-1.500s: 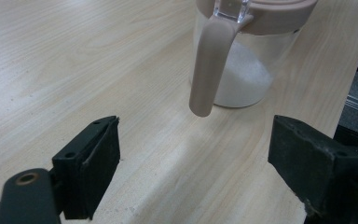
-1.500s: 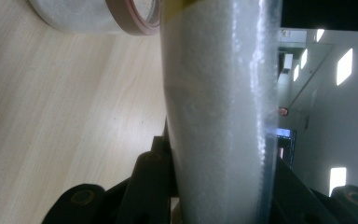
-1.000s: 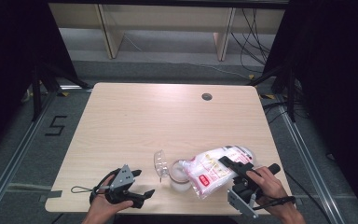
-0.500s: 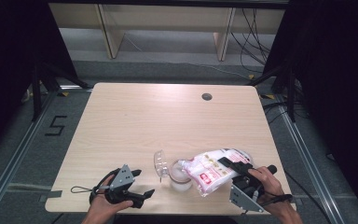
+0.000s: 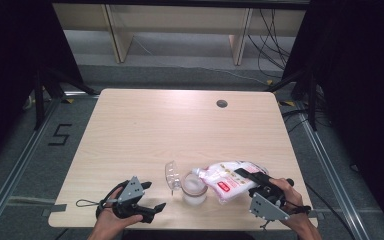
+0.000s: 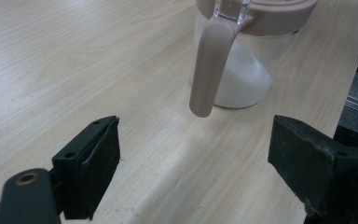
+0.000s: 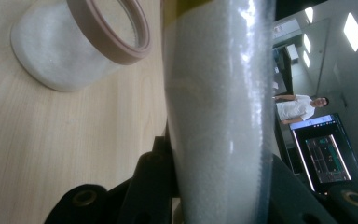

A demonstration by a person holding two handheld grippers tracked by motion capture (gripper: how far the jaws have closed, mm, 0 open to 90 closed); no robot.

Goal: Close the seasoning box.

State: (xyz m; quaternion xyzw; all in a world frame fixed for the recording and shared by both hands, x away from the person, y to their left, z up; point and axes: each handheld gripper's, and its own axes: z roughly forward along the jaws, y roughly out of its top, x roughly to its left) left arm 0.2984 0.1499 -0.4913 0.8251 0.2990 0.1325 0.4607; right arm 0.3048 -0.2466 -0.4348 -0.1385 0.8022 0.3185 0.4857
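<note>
A clear jar (image 5: 194, 190) with a pink rim stands near the table's front edge, holding white granules. Its clear lid (image 5: 170, 175) is flipped open to the left. My right gripper (image 5: 248, 176) is shut on a white bag (image 5: 225, 178) with red print, which is tilted so its end reaches over the jar's mouth. In the right gripper view the bag (image 7: 219, 116) of white grains sits between the jaws beside the jar (image 7: 74, 46). My left gripper (image 5: 154, 196) rests open at the front left, nothing between its jaws. The left gripper view shows the jar (image 6: 247, 70) and its pink latch (image 6: 209, 70) ahead.
The wooden table (image 5: 180, 130) has a round cable hole (image 5: 222, 103) at the back right. Wooden shelf legs (image 5: 117, 35) stand on the floor behind it. Dark frames flank both sides. A lit screen (image 7: 324, 149) and a person (image 7: 298, 106) are far off.
The right gripper has shifted slightly left with the bag, bringing its end closer over the jar's mouth. The left gripper has stayed where it was.
</note>
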